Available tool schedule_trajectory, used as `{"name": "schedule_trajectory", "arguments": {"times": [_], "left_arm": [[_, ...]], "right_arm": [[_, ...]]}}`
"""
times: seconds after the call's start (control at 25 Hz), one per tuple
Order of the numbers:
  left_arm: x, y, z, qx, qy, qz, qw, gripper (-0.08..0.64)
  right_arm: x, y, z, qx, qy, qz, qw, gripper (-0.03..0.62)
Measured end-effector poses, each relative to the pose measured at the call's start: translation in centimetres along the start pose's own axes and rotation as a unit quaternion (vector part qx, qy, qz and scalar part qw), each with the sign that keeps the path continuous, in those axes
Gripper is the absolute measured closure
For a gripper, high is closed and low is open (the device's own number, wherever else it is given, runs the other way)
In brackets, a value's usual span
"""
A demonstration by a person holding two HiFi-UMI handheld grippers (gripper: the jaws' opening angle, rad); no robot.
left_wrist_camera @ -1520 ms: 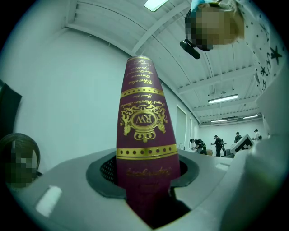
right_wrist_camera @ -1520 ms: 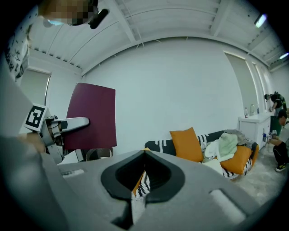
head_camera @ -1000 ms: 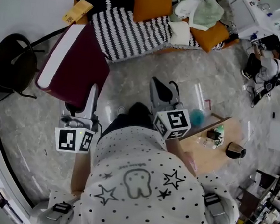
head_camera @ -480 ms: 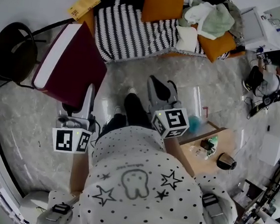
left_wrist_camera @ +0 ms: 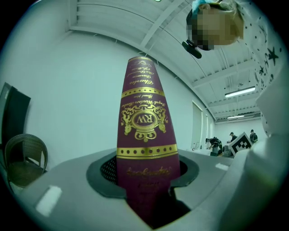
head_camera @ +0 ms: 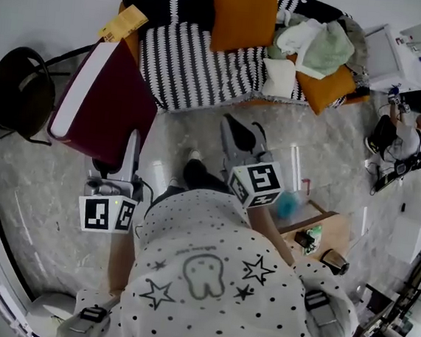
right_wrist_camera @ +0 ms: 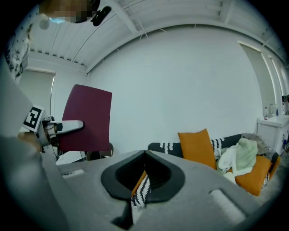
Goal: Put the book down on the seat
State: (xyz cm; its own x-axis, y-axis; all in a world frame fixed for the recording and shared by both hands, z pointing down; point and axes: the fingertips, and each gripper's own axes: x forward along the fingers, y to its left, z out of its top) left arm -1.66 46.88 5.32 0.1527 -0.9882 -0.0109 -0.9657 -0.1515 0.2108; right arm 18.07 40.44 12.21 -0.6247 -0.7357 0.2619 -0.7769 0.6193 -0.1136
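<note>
A thick maroon book with white page edges is held up off the floor by my left gripper, whose jaws clamp its lower edge. In the left gripper view the book's gold-printed spine rises straight up from between the jaws of the left gripper. Ahead is the sofa seat under a black-and-white striped blanket, and the book hangs left of it, apart from it. My right gripper points at the sofa with its jaws together and nothing between them. In its own view the right gripper looks toward the striped blanket.
Orange cushions and a heap of pale clothes lie on the sofa, and a yellow box sits at its left end. A black chair stands at the left. A low wooden table with small items is at the right.
The sofa has come lower and nearer in the head view as the person walks toward it. Both grippers have advanced with them, the book still in the left one.
</note>
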Motion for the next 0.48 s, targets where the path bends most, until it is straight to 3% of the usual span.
{"name": "schedule_trajectory", "arguments": {"times": [0.48], "left_arm": [[4.7,-1.6,-0.2,0.002,-0.019,0.032,0.9993,0.333]], "right_arm": [[1.4,-6.5,0.7,-0.001,-0.004,0.002,1.000,0.592]]}}
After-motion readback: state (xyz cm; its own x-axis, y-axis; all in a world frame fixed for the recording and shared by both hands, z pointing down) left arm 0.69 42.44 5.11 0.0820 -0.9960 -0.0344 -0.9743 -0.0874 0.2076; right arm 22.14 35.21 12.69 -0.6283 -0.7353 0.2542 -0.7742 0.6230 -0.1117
